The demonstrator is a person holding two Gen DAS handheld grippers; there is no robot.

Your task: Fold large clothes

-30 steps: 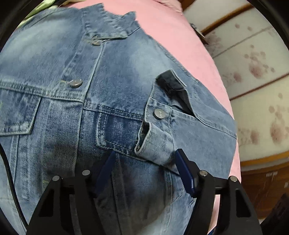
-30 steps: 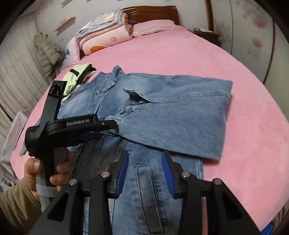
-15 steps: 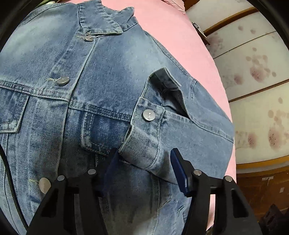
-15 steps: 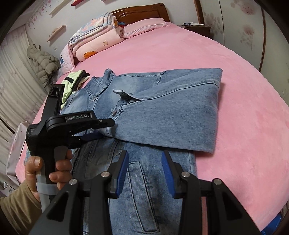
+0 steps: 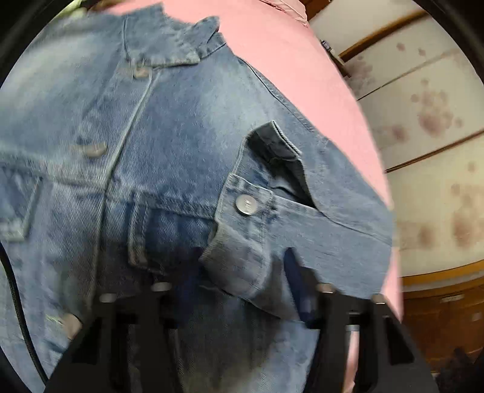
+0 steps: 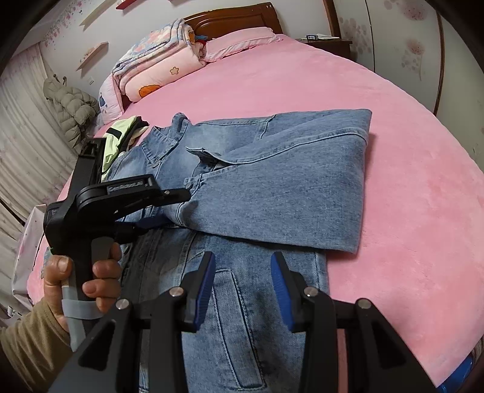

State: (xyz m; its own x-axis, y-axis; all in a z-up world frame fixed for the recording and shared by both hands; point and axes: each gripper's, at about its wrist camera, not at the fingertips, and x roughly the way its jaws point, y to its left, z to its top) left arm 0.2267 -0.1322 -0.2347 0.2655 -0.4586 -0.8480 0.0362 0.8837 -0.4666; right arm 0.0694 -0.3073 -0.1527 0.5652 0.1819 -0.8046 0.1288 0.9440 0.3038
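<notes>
Pink bed (image 6: 302, 90), plush cover, filling most of the right wrist view and reaching back to a dark wooden headboard (image 6: 239, 16). Spread flat across the middle: a blue denim jacket (image 6: 272, 187), front up, collar toward the headboard, one sleeve folded across the chest, cuff at the jacket's middle. Just beside the collar at the bed's left edge: a small heap of clothes, yellow-green and black (image 6: 121, 136). Against the headboard: a stack of folded pink quilts with cartoon prints (image 6: 157, 69), and next to it a flat pink pillow (image 6: 242, 42). Bare pink cover to the right of the jacket.
</notes>
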